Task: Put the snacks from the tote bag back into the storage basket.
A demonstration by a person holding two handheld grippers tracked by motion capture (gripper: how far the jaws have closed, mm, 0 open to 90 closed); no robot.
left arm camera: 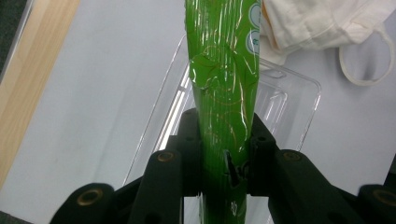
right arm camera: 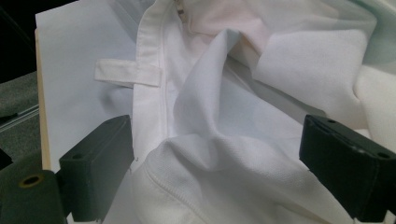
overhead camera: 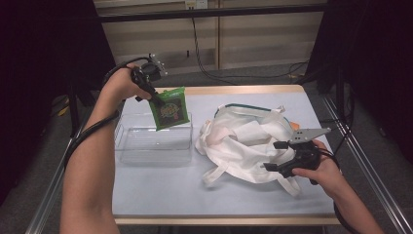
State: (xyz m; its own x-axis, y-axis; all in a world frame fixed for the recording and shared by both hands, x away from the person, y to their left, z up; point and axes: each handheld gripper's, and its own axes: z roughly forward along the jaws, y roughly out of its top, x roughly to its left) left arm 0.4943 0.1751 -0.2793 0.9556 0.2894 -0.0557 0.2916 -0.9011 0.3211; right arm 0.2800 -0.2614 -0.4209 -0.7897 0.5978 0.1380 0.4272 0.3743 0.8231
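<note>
The left claw (overhead camera: 155,99) is clamped on the upper left corner of a green snack packet (overhead camera: 169,108), which hangs from it, tilted, above the far edge of a clear plastic tray (overhead camera: 153,146) at the left of the desk (overhead camera: 160,195). In the left gripper view the packet (left arm camera: 224,93) stands edge-on between the two black jaws, both pressed against its glossy film, which is crumpled and dented at the point of grip; the clear tray (left arm camera: 289,112) lies directly beneath and beyond it on the pale desk surface (left arm camera: 93,93). The packet is not in contact with the tray floor; its lower edge appears level with or just above the tray's far rim in the high view. The right claw (overhead camera: 281,157) rests at the near right part of a crumpled white cloth bag (overhead camera: 243,141), which lies at the right centre of the desk, just beside the tray. Its jaws stand wide apart. In the right gripper view the two black jaws sit well apart at either side of folds of the white cloth bag (right arm camera: 224,140), with fabric bunched between them but neither pad pressing on it. A loose strap (right arm camera: 126,74) of the bag lies flat on the desk (right arm camera: 70,46) to the left of the seam. One handle loop (overhead camera: 219,173) trails toward the near edge of the desk.
</note>
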